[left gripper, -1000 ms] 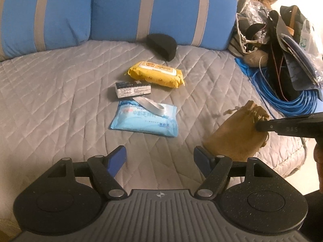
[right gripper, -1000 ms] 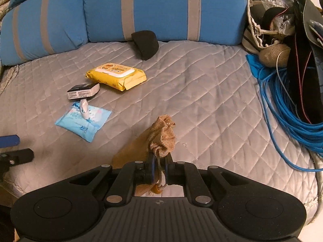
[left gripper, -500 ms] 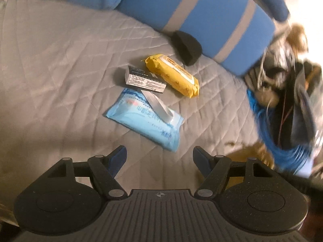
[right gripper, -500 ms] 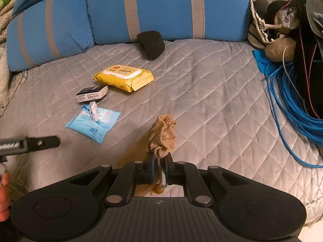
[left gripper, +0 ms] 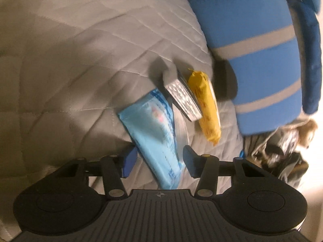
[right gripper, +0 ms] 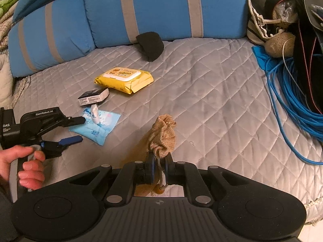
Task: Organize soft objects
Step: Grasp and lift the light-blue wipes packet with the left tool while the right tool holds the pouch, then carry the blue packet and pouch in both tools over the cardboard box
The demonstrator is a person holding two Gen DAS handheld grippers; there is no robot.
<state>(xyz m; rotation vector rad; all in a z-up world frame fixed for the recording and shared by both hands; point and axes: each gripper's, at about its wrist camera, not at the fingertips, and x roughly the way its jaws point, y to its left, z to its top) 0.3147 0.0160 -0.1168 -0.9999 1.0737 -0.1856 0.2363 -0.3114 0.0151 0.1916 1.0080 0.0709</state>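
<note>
Between the spread fingers of the left gripper [left gripper: 158,161], straddling the blue wipes pack [left gripper: 153,133] on the bed [left gripper: 60,60], ready for closing. Ahead of the right gripper [right gripper: 159,166], pinching the burlap pouch [right gripper: 161,136] by its drawstring neck, keeping it gathered.

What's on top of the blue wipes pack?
A small white peeled-up flap stands on the blue wipes pack. The left tool is open around its near end. Its underside against the quilt is hidden.
</note>
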